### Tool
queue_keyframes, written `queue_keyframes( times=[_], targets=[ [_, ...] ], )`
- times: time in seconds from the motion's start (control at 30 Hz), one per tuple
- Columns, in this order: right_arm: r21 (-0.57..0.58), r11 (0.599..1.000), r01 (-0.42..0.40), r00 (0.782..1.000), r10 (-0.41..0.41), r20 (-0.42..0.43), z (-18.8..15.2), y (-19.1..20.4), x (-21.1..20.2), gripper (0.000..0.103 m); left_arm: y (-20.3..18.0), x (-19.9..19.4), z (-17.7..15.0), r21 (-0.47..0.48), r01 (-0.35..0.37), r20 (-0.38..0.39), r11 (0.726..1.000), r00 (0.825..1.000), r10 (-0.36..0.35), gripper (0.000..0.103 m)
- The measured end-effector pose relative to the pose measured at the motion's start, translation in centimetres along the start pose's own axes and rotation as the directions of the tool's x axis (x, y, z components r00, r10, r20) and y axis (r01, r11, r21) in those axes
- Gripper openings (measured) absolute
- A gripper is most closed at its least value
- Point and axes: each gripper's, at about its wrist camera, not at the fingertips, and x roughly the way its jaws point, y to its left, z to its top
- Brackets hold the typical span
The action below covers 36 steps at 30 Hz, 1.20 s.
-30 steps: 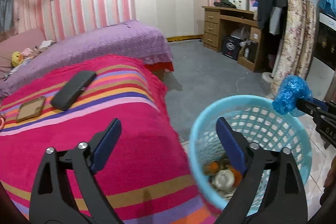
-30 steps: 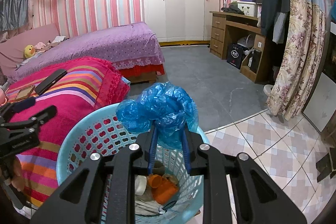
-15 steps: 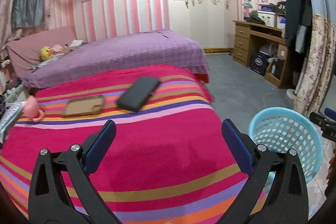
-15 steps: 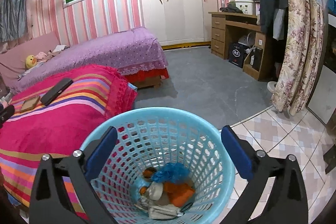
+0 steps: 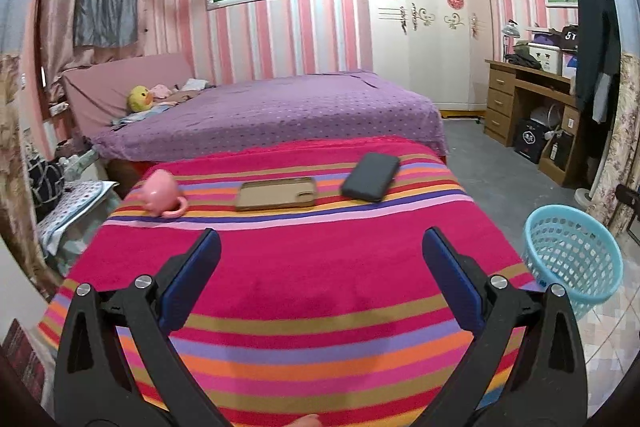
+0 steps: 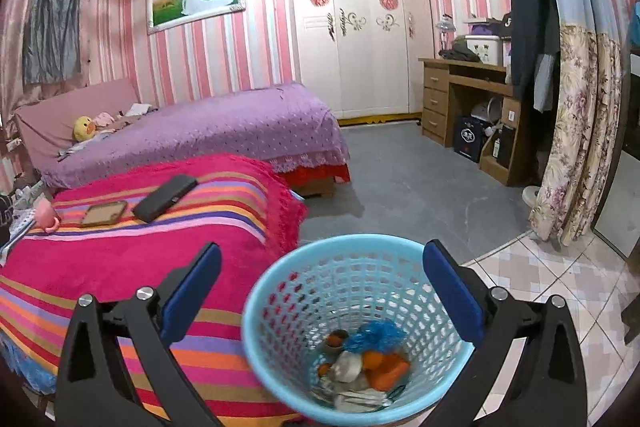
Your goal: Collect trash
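Blue plastic, crumpled into a wad (image 6: pixel 374 333), lies at the bottom of the basket (image 6: pixel 280 301) among orange scraps (image 6: pixel 386 367) and paper, so that piece of trash looks collected. The right gripper (image 6: pixel 320 287) hangs over the basket's mouth with its fingers spread wide and nothing between them, a sensible pose for a drop. The left gripper (image 5: pixel 320 271), equally spread and empty, faces the striped blanket (image 5: pixel 288 267), probably scanning for more to pick up. On the blanket's far edge lie a tan phone case (image 5: pixel 276 193), a dark phone (image 5: pixel 371 177) just beside it, and a pink cup (image 5: pixel 162 193) near the far left corner (none looks like rubbish). Only the right wrist view shows the basket's contents; the left wrist view shows the basket (image 5: pixel 572 259) merely from outside, standing on the floor beside the blanket's right edge.
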Motion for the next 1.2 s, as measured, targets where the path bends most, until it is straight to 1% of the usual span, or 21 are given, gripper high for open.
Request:
queue_keyframes(
  times=[0.13, 0.23, 0.37, 0.47, 0.57, 0.7, 0.97, 1.1, 1.2],
  targets=[
    [-0.021, 0.999, -0.026, 1.0, 0.026, 0.007, -1.0, 2.4, -1.5, 0.098, 1.5, -1.8, -0.9, -0.016, -0.014, 0.014, 1.0, 1.0, 0.014, 0.097],
    [-0.039, 0.998, -0.051, 0.999, 0.051, 0.009, -1.8, 4.3, -2.7, 0.098, 2.3, -2.6, -1.8, -0.035, -0.007, 0.008, 0.999, 1.0, 0.008, 0.097],
    [-0.079, 0.994, -0.073, 0.997, 0.075, 0.023, -2.9, 6.8, -4.2, 0.098, 2.7, -3.0, -3.1, -0.051, -0.004, 0.0, 0.999, 1.0, 0.004, 0.097],
    [-0.111, 0.988, -0.105, 0.994, 0.109, 0.027, -3.5, 8.7, -5.2, 0.098, 2.9, -3.0, -4.0, -0.063, 0.0, -0.01, 0.998, 1.0, -0.001, 0.097],
    [-0.14, 0.982, -0.126, 0.991, 0.13, 0.022, -4.1, 10.1, -5.7, 0.098, 3.0, -2.8, -4.9, -0.074, 0.0, -0.017, 0.997, 1.0, -0.002, 0.097],
    [-0.172, 0.975, -0.141, 0.989, 0.145, 0.01, -4.9, 11.6, -6.0, 0.098, 3.0, -2.6, -5.3, -0.076, -0.002, -0.02, 0.997, 1.0, 0.001, 0.097],
    [-0.23, 0.961, -0.152, 0.987, 0.158, 0.008, -6.2, 13.9, -7.0, 0.098, 2.9, -2.7, -5.7, -0.081, 0.003, 0.001, 0.997, 1.0, -0.003, 0.097],
    [-0.236, 0.961, -0.145, 0.988, 0.153, 0.015, -6.4, 14.5, -6.9, 0.098, 3.1, -2.6, -5.7, -0.087, 0.01, 0.005, 0.996, 1.0, -0.01, 0.097],
    [-0.231, 0.963, -0.141, 0.989, 0.146, 0.004, -6.6, 14.8, -6.3, 0.098, 3.2, -2.3, -5.8, -0.095, 0.014, 0.008, 0.995, 1.0, -0.013, 0.097]
  ],
)
